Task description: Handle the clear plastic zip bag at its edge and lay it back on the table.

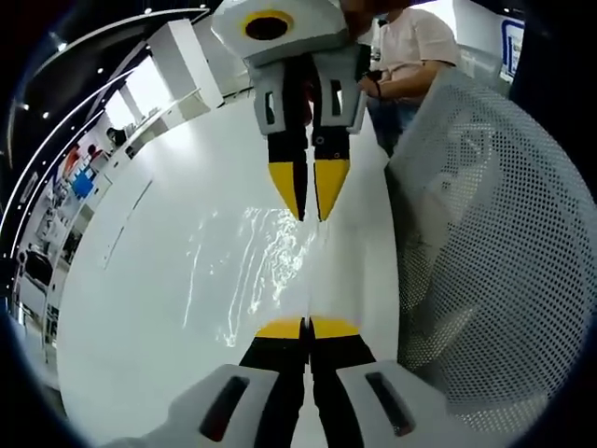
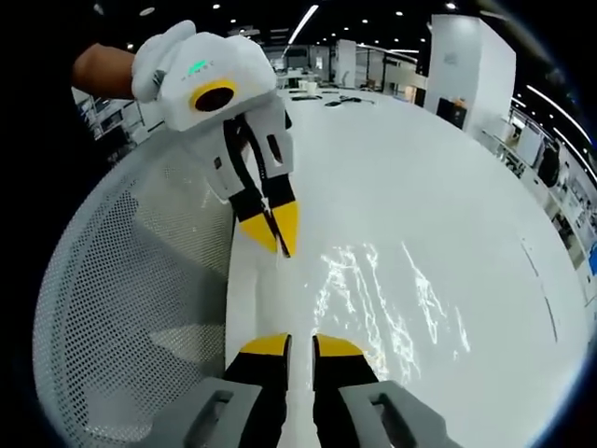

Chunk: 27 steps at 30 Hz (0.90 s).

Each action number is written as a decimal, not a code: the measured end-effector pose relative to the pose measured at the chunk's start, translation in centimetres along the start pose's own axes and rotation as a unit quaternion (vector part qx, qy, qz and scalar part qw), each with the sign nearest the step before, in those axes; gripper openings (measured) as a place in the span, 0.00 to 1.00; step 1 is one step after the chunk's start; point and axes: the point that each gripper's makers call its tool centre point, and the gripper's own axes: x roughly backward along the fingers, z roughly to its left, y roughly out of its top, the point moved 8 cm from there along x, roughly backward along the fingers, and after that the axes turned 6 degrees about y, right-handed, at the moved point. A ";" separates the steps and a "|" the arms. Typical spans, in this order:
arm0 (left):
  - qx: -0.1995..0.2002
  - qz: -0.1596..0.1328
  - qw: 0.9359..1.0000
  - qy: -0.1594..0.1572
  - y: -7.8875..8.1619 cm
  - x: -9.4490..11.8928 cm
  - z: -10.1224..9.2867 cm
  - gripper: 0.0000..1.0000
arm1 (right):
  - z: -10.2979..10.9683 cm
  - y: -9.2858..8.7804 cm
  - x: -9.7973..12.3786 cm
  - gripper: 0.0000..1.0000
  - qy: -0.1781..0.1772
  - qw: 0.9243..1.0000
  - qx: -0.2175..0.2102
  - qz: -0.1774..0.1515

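Clear zip bag (image 1: pixel 247 271) lies flat on the white table (image 1: pixel 140 308), just inside the table edge. In the left gripper view it spreads from centre toward 9 o'clock, visible mostly as glare streaks; its outline is hard to trace.

Left gripper (image 1: pixel 307 327) at 6 o'clock, jaws together on the bag's near edge. Right gripper (image 1: pixel 309 201) comes in from 12 o'clock, jaws together, tips on the far end of the same edge line. Cannot tell whether film actually sits between those tips.

In the right gripper view: right gripper (image 2: pixel 299 347) at 6 o'clock, a narrow gap between the tips, with what looks like the bag edge in it. Left gripper (image 2: pixel 272 231) at 11 o'clock, tips down at the table edge. Bag (image 2: pixel 392 299) spreads toward 3 o'clock.

White mesh chair back (image 1: pixel 494 243) stands tight against the table edge beside both grippers, so little room on that side. Table surface beyond the bag is open, well out toward 9 o'clock in the left gripper view.

A person's torso (image 1: pixel 415 51) at 1 o'clock, cut off by the frame.
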 end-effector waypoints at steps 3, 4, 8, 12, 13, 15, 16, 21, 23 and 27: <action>-0.012 -0.004 1.000 0.001 0.0 -0.1 0.0 0.00 | -0.1 -0.2 -0.2 0.05 0.001 1.000 -0.005 0.002; -0.012 -0.005 1.000 0.002 -0.1 -0.2 0.1 0.00 | -0.1 -0.3 -0.3 0.05 0.002 1.000 -0.007 0.003; -0.008 -0.010 1.000 0.006 -0.2 -0.2 0.2 0.00 | 0.0 -0.8 -0.6 0.04 0.004 1.000 -0.017 0.005; 0.002 -0.017 1.000 0.008 -0.2 0.0 0.3 0.00 | 0.0 -1.2 -0.8 0.02 0.007 1.000 -0.029 0.007; 0.005 -0.020 1.000 0.009 -0.2 0.0 0.4 0.00 | 0.0 -1.2 -0.8 0.01 0.007 0.999 -0.030 0.007; 0.007 -0.022 1.000 0.010 -0.2 0.0 0.4 0.00 | 0.0 -1.3 -0.9 0.00 0.010 0.999 -0.037 0.009; 0.008 -0.024 1.000 0.010 -0.2 0.0 0.4 0.00 | 0.0 -1.3 -1.0 0.00 0.010 0.999 -0.040 0.009; 0.009 -0.025 1.000 0.010 0.0 0.2 0.2 0.00 | 0.0 -1.3 -1.1 0.00 0.013 0.999 -0.050 0.012; 0.011 -0.025 1.000 0.009 0.0 0.2 0.2 0.00 | 0.0 -1.2 -1.1 0.00 0.012 0.998 -0.055 0.013; 0.016 -0.017 1.000 0.009 -0.3 0.1 0.4 0.00 | 0.0 -1.0 -1.0 0.00 0.012 0.998 -0.067 0.017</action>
